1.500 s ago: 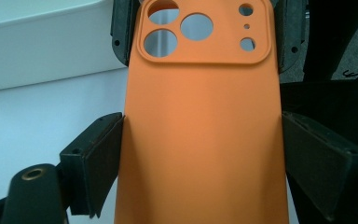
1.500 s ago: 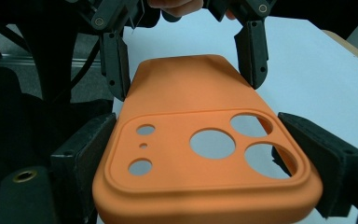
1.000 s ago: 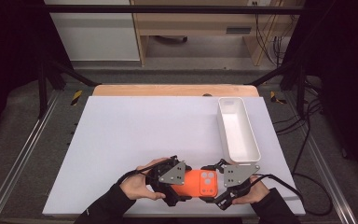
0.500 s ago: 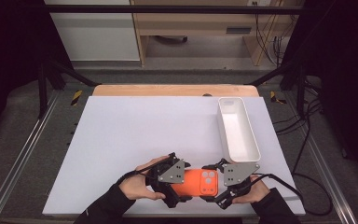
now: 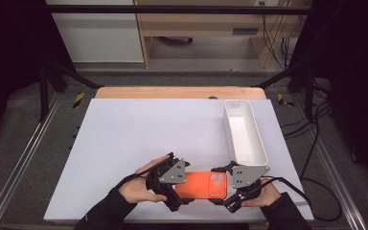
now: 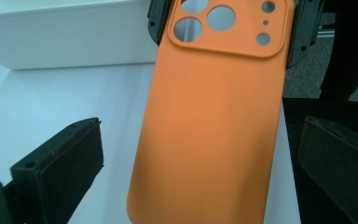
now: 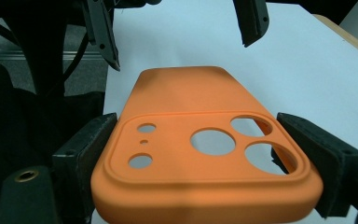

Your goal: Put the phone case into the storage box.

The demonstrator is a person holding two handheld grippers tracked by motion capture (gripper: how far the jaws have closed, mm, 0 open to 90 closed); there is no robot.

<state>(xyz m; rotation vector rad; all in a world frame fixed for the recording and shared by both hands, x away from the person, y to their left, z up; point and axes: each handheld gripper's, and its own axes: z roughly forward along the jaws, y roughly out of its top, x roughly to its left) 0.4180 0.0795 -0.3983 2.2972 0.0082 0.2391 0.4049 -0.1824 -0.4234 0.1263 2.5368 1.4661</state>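
In right gripper view, right gripper [image 7: 209,158] clamping orange case [image 7: 200,154]

Your orange phone case [image 5: 202,185] lies level, back up, camera cutouts to the right, at the bench's near edge.

A white table [image 5: 124,143] is seen under even light, with a strip of pale wood [image 5: 177,92] exposed along its far edge. It is flanked by metal rails [image 5: 19,163] and dark frame struts [image 5: 43,86]. The floor [image 5: 196,57] beyond is covered in grey. A white cabinet [image 5: 96,33] and a light wooden piece of furniture [image 5: 206,24] are set against the back. Black cables [image 5: 316,143] are trailed at the right, and darkness is kept on both sides.
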